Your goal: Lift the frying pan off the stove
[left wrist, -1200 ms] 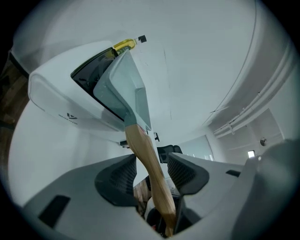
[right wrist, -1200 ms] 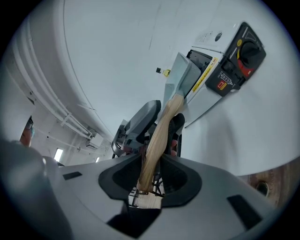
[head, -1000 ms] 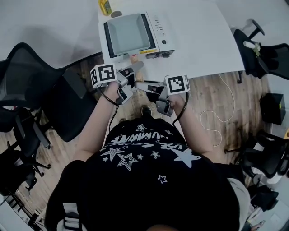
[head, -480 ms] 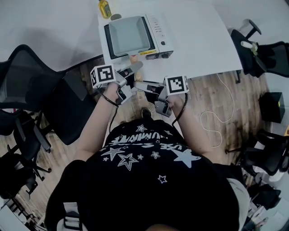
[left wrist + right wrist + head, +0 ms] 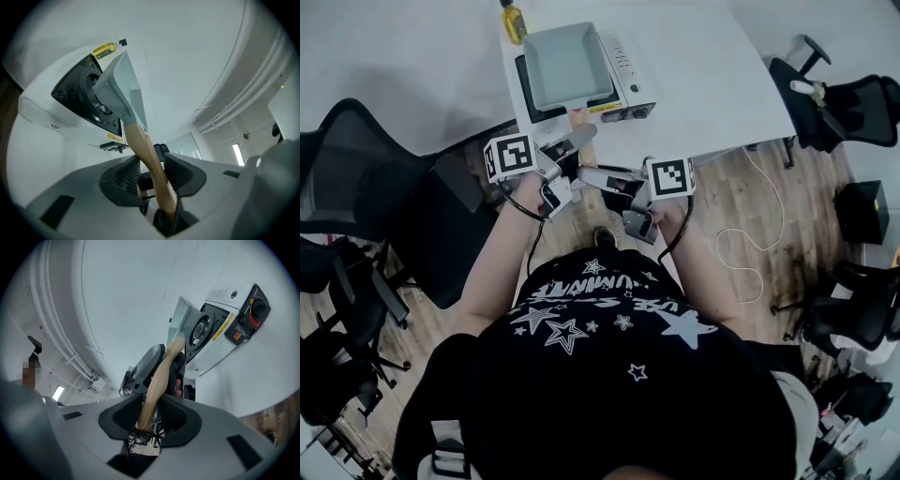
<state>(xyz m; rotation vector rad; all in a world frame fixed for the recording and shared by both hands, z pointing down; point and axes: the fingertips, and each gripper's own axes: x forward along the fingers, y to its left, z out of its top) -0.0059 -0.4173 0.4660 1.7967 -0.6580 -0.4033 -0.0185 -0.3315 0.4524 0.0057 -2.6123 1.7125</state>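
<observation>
The fingers [image 5: 123, 174] of the left gripper [image 5: 150, 171] and those of the right gripper [image 5: 152, 416] are clamped on the wooden handle [image 5: 143, 150] of the square frying pan [image 5: 567, 64]. It hangs tilted just above the stove [image 5: 630, 67], near the desk's [image 5: 712, 84] front left corner. Both grips sit far from the pan, so its weight could twist the handle loose and drop it onto the burner [image 5: 96, 91]. The stove's yellow label [image 5: 604, 107] is too small to read.

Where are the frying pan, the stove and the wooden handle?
frying pan [image 5: 565, 64]: head view, middle of its grey inside.
stove [image 5: 626, 66]: head view, white control panel.
wooden handle [image 5: 147, 161]: left gripper view, middle of its length.
</observation>
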